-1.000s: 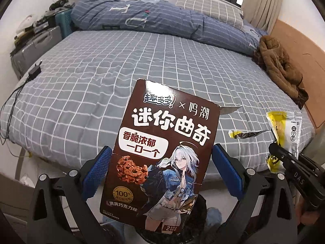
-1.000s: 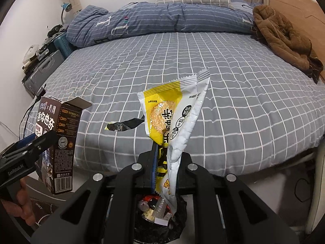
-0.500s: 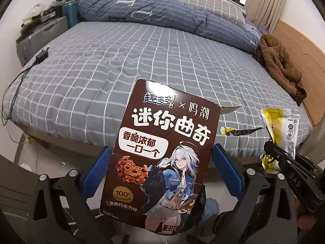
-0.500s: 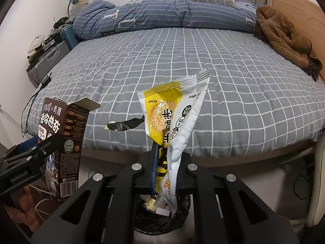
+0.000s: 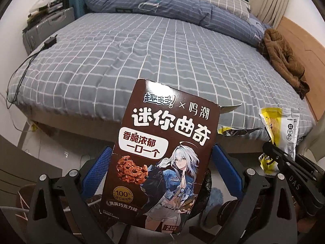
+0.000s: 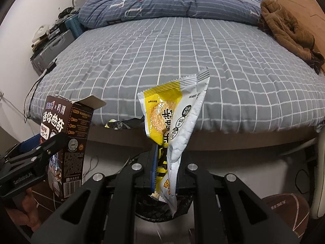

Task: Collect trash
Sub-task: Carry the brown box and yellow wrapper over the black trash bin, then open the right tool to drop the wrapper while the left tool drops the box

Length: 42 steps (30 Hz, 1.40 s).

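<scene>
My left gripper (image 5: 162, 168) is shut on a brown cookie box (image 5: 162, 142), its blue pads (image 5: 97, 170) pressing the box's two sides; the top flap is open. In the right wrist view the same cookie box (image 6: 69, 134) hangs at the left in the left gripper (image 6: 50, 142). My right gripper (image 6: 164, 162) is shut on a yellow-and-white snack wrapper (image 6: 176, 111) that stands up from its jaws. Directly below it sits a bin with a black bag (image 6: 182, 207). A crumpled dark-and-yellow wrapper (image 6: 121, 124) lies on the bed's near edge.
The bed (image 6: 182, 61) with a grey checked sheet fills the view ahead, with a blue duvet (image 6: 152, 6) at its head and a brown coat (image 6: 288, 32) on the right. A suitcase (image 5: 48, 26) and cable (image 5: 26, 65) are at the left. A basketball (image 6: 284, 209) lies on the floor.
Both grippers have drawn back from the bed and sunk, still holding the box and the wrapper. The bed edge, floor and bin now show more.
</scene>
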Tool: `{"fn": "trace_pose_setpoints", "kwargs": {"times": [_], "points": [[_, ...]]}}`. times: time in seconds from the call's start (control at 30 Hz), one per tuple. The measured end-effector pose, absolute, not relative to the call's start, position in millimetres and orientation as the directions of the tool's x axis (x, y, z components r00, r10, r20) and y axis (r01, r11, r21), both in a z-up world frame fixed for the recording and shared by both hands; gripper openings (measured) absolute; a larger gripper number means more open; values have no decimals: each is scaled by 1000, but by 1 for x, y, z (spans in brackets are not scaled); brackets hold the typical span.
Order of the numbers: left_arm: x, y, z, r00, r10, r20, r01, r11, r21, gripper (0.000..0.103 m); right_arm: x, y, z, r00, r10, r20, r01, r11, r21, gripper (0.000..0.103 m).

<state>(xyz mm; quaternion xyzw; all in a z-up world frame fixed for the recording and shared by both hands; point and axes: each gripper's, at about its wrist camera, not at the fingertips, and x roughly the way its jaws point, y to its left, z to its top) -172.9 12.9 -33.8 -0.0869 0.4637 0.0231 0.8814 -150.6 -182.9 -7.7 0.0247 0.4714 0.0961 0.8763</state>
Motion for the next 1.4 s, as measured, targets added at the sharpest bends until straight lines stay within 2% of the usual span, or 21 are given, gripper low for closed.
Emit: {"fn": "trace_pose_setpoints", "kwargs": {"times": [0.63, 1.4], "points": [[-197, 28, -123, 452, -14, -892, -153, 984, -93, 96, -177, -165, -82, 424, 179, -888, -169, 979, 116, 11], [-166, 66, -202, 339, 37, -940, -228, 973, -44, 96, -141, -131, -188, 240, 209, -948, -221, 963, 156, 13]]}}
